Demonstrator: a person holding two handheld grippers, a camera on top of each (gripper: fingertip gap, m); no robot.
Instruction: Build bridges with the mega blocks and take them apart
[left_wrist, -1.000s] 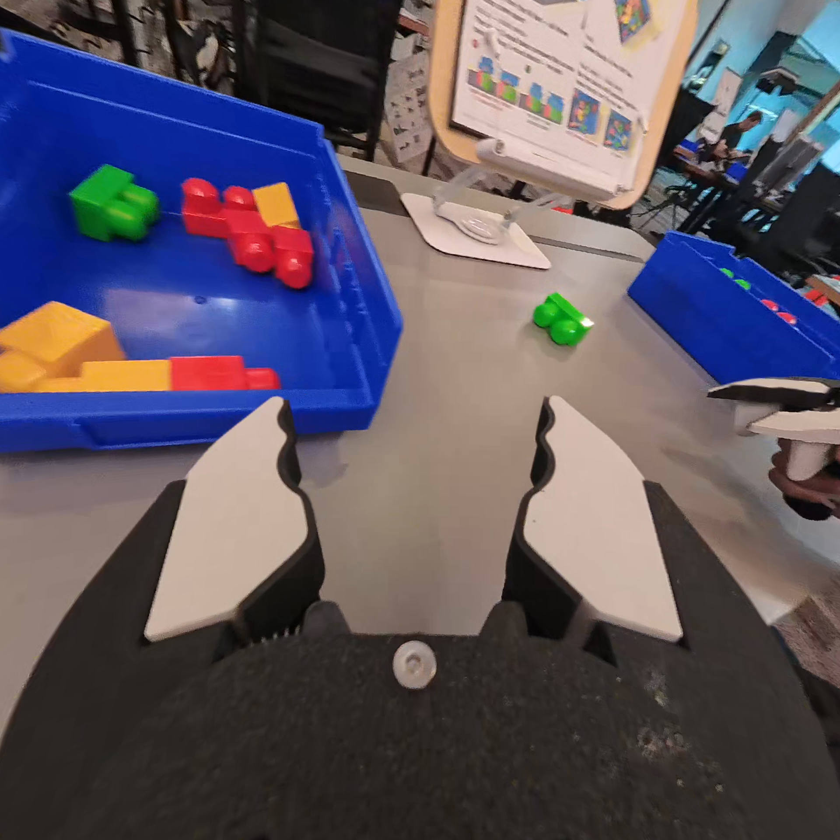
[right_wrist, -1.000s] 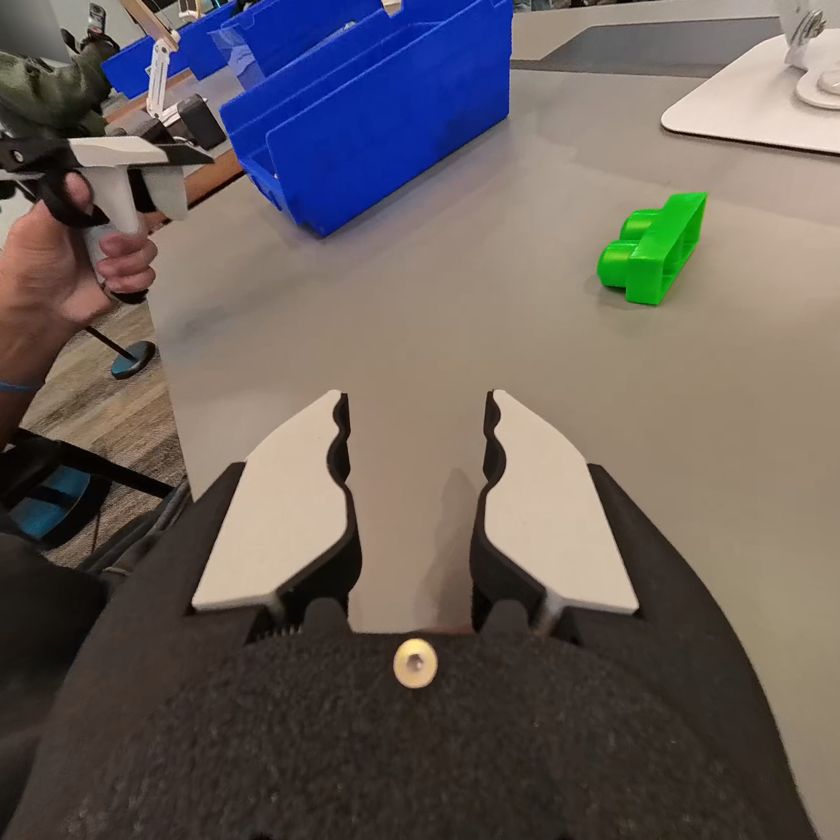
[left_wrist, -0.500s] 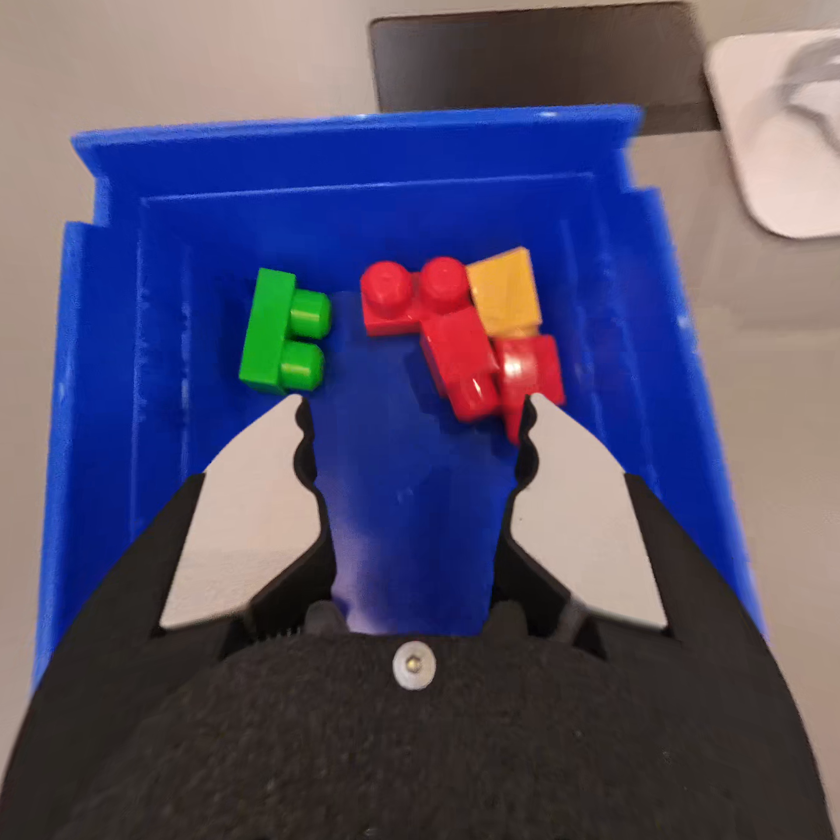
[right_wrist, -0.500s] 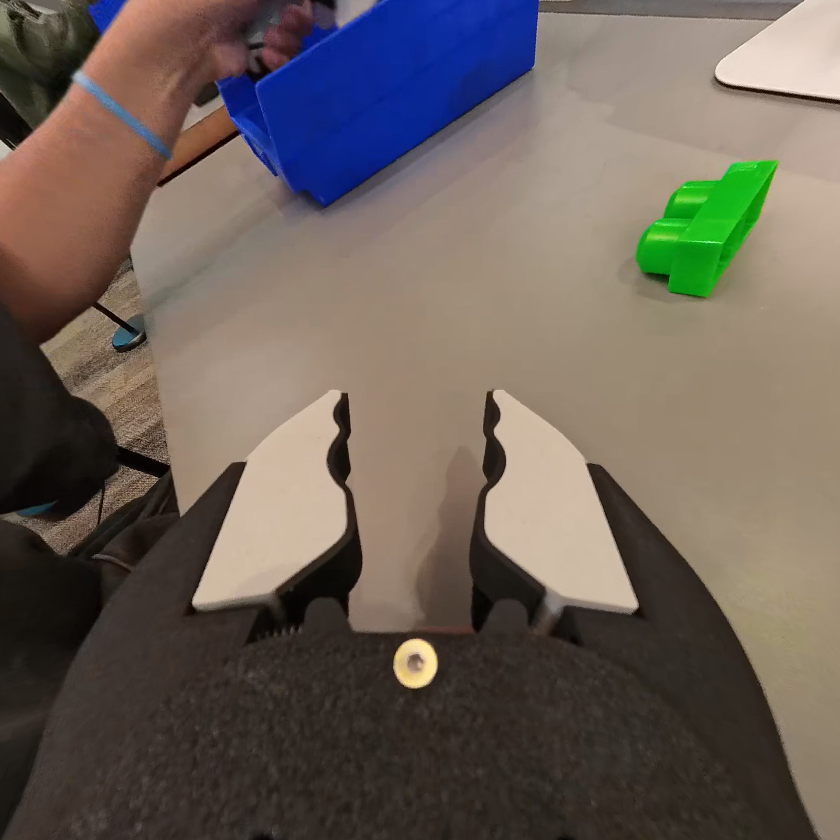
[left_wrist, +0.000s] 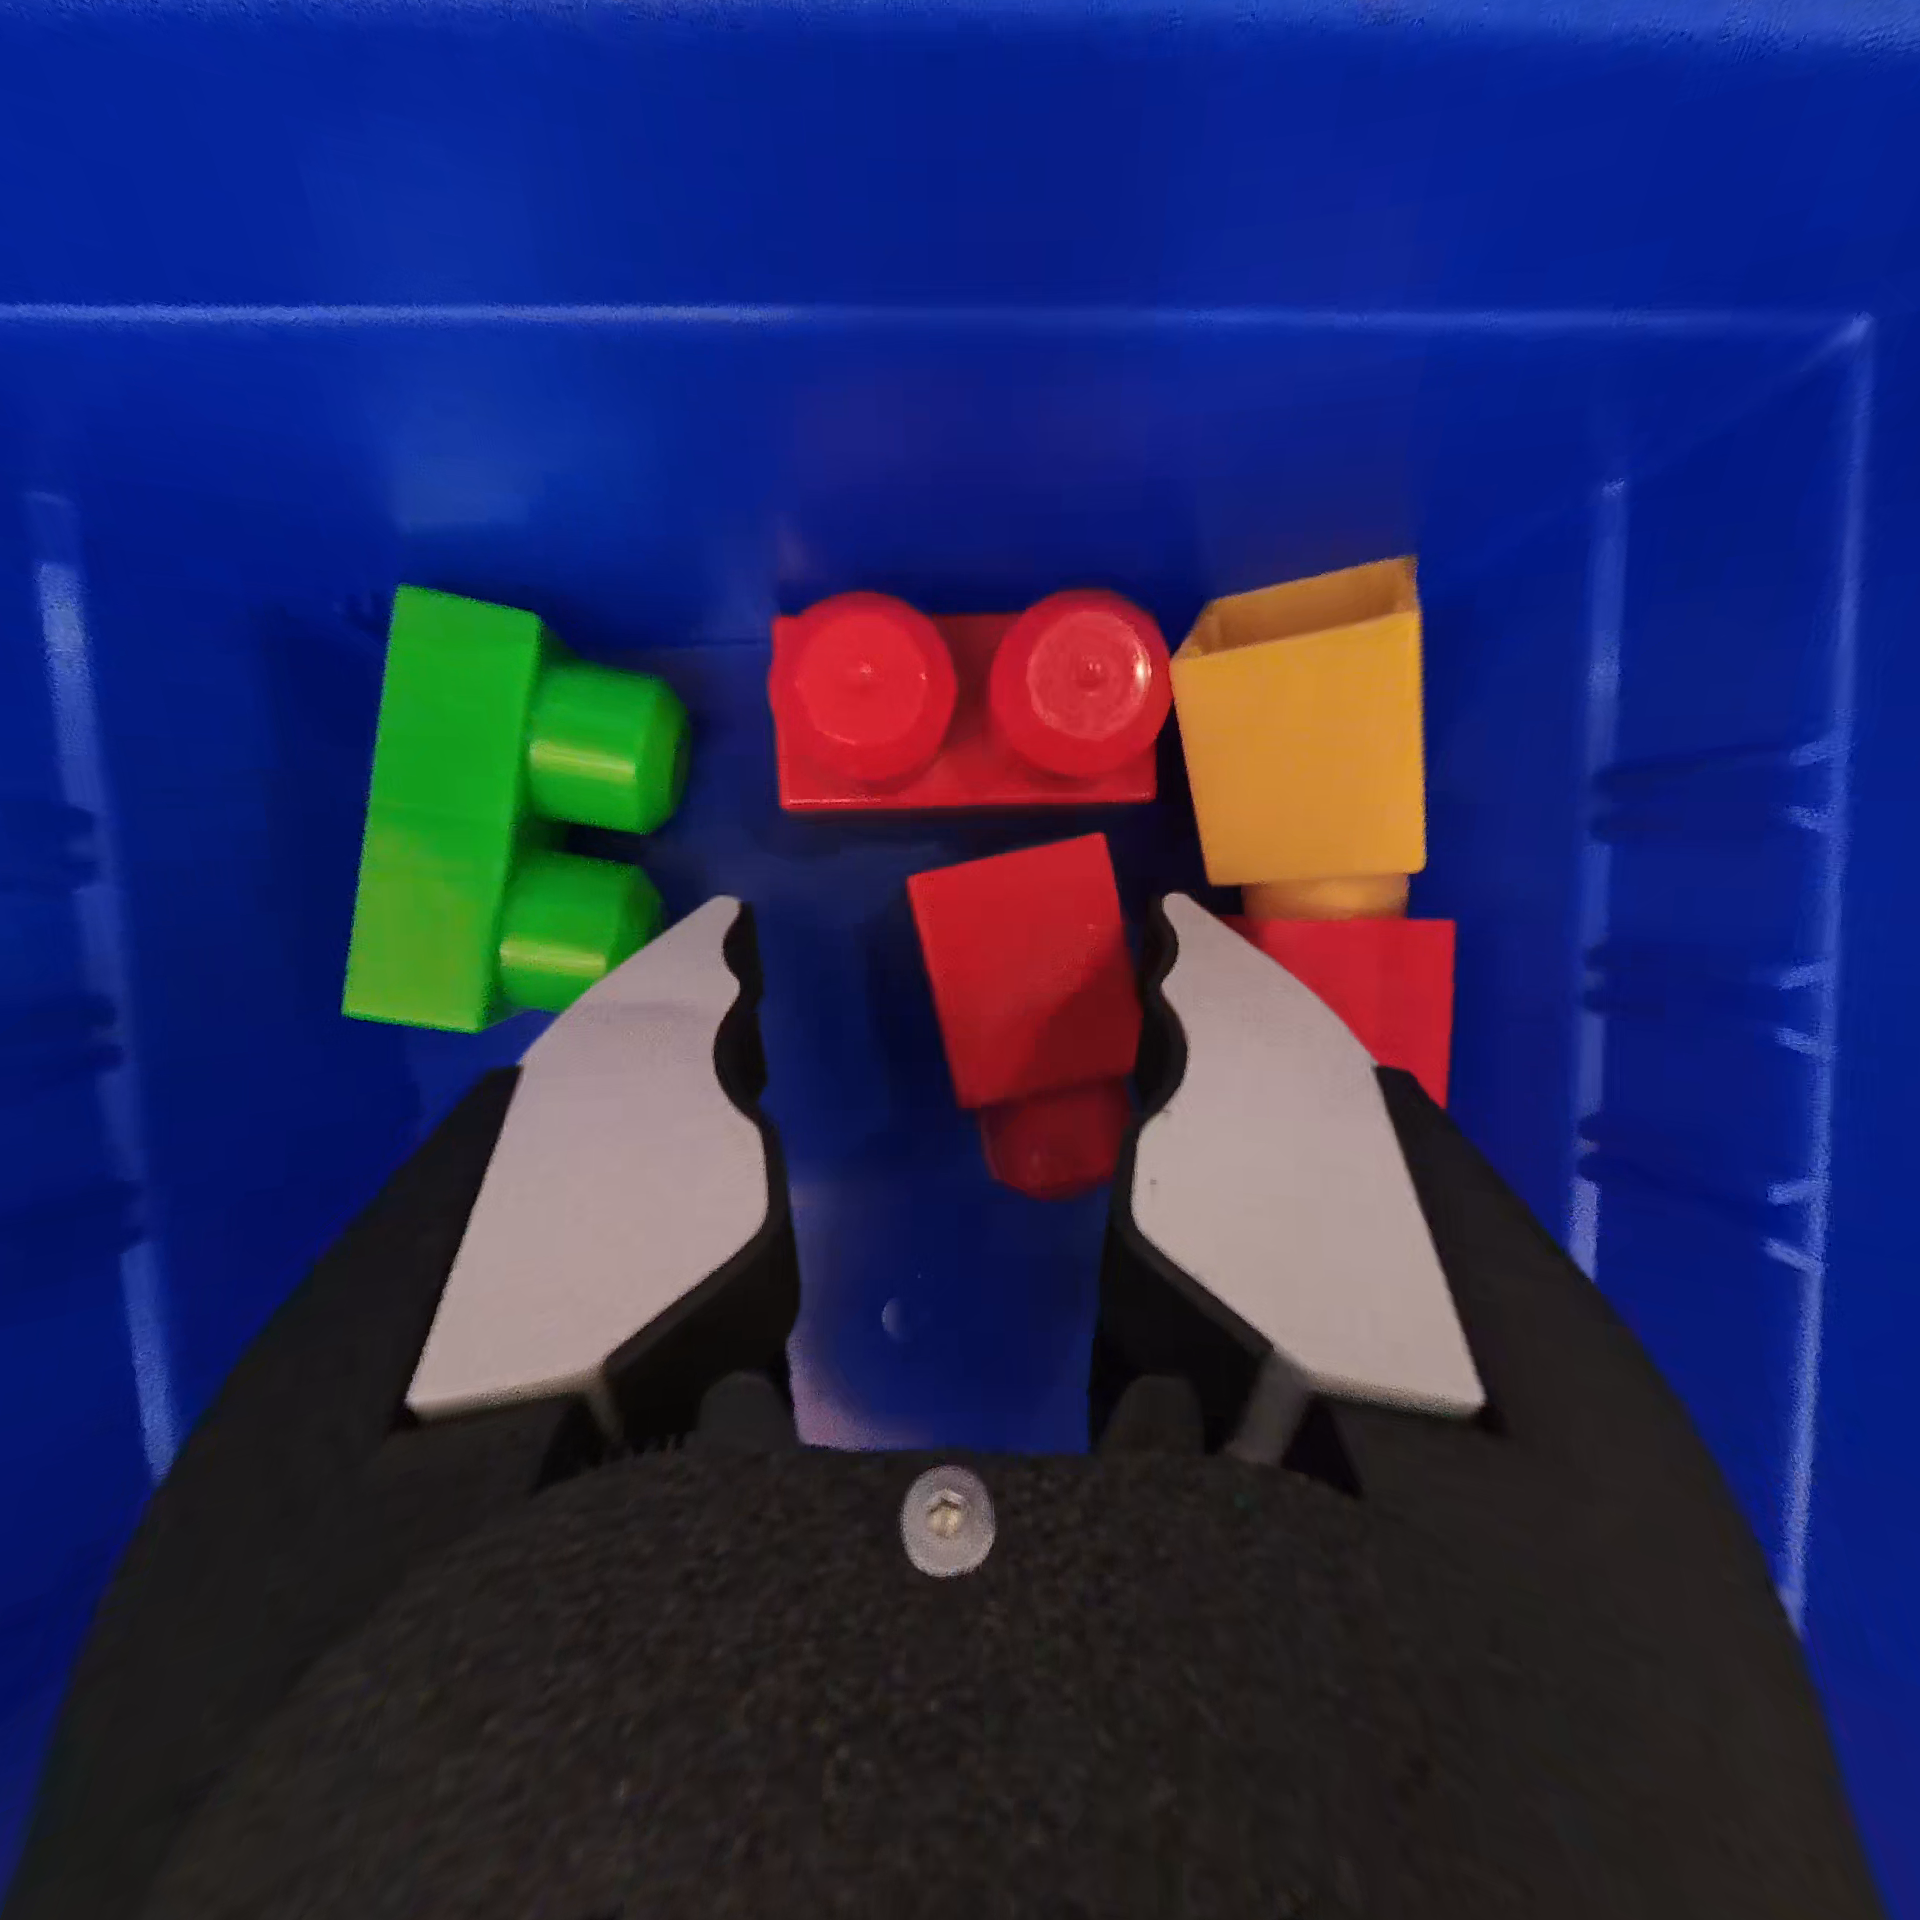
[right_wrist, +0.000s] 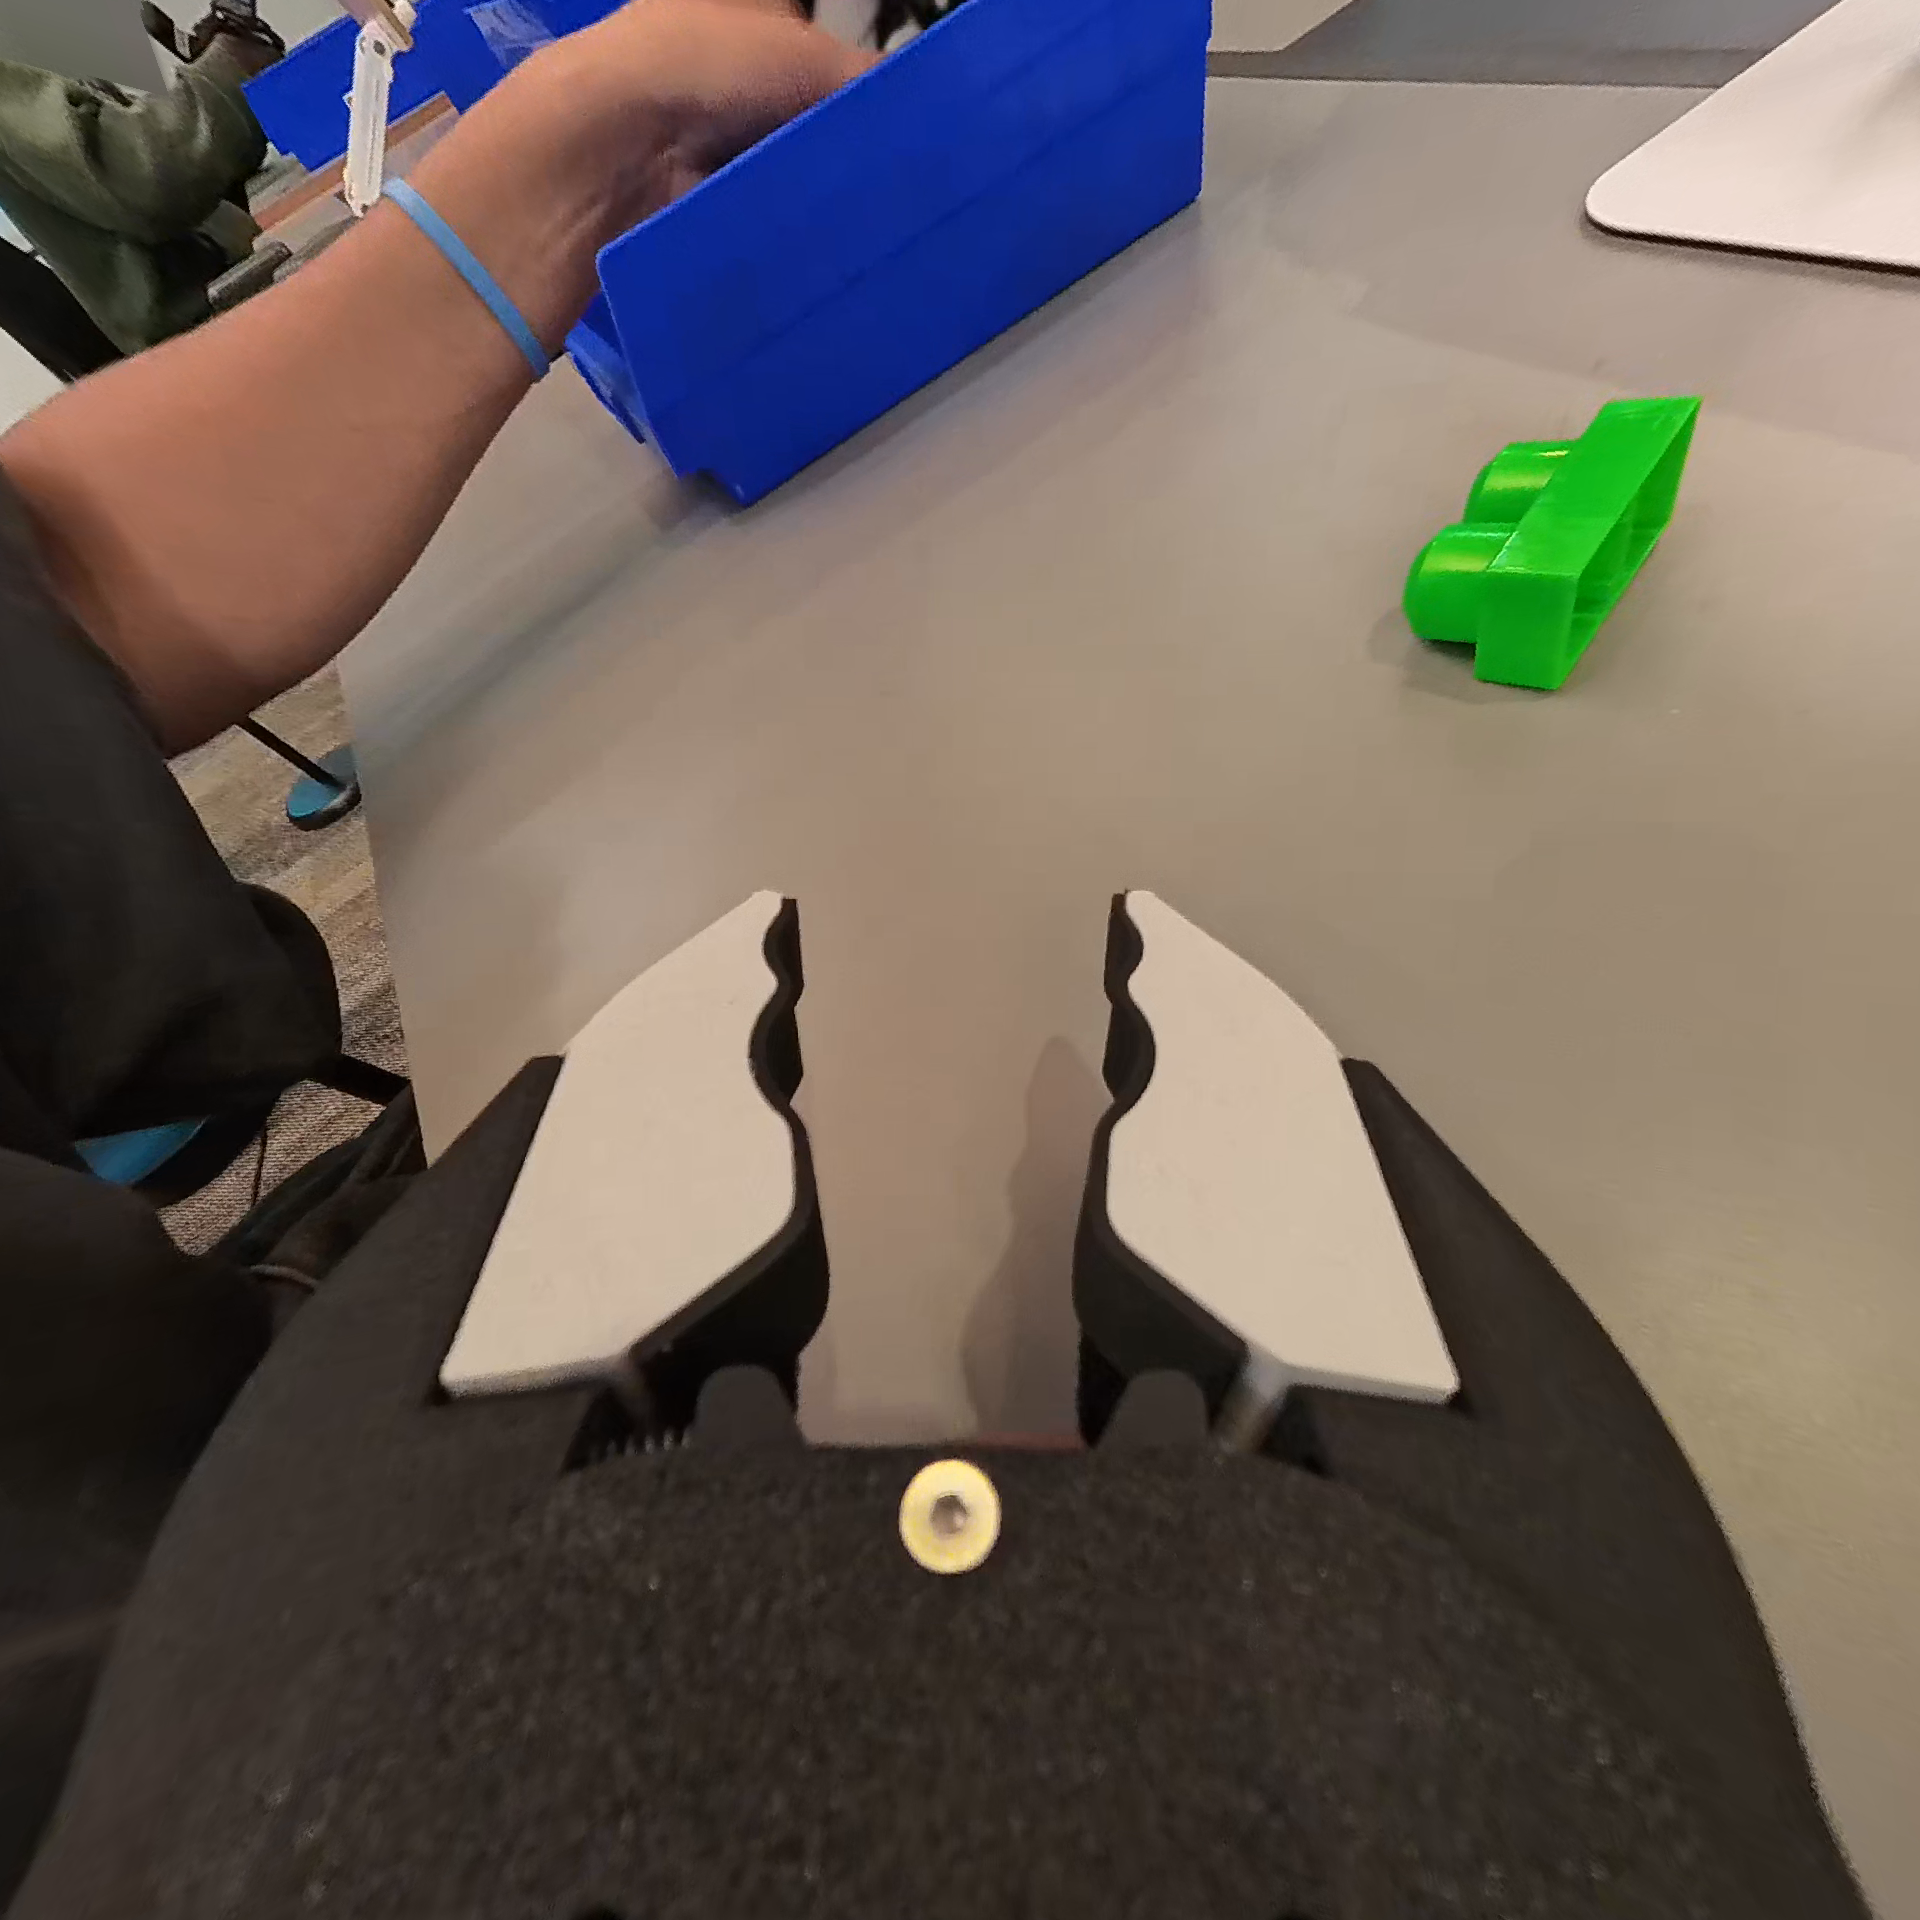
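The left tongs (left_wrist: 951, 914) hang wide open inside a blue bin (left_wrist: 935, 416), gripping nothing. Their right finger (left_wrist: 1247, 1101) sits just beside a small red block (left_wrist: 1023, 977) that lies on its side between the fingers, its stud pointing toward the camera.

The likely slip from here: the block lies off-centre and skewed, close to the right finger, so closing could push it sideways or pinch only a corner and let it twist out. A second red block (left_wrist: 1382, 987) and a yellow block (left_wrist: 1304, 738) crowd the right finger and could be knocked or caught with it.

The bin also holds a red two-stud block (left_wrist: 966, 717) near the far wall and a green two-stud block (left_wrist: 457, 810) on its side toward the left wall.

The right tongs (right_wrist: 954, 904) hover partly open and empty over the grey bench (right_wrist: 1039, 644). A loose green block (right_wrist: 1548, 540) lies on its side well apart, toward the bench's right edge. The person's left hand (right_wrist: 623, 145) reaches into the bin near the left edge.
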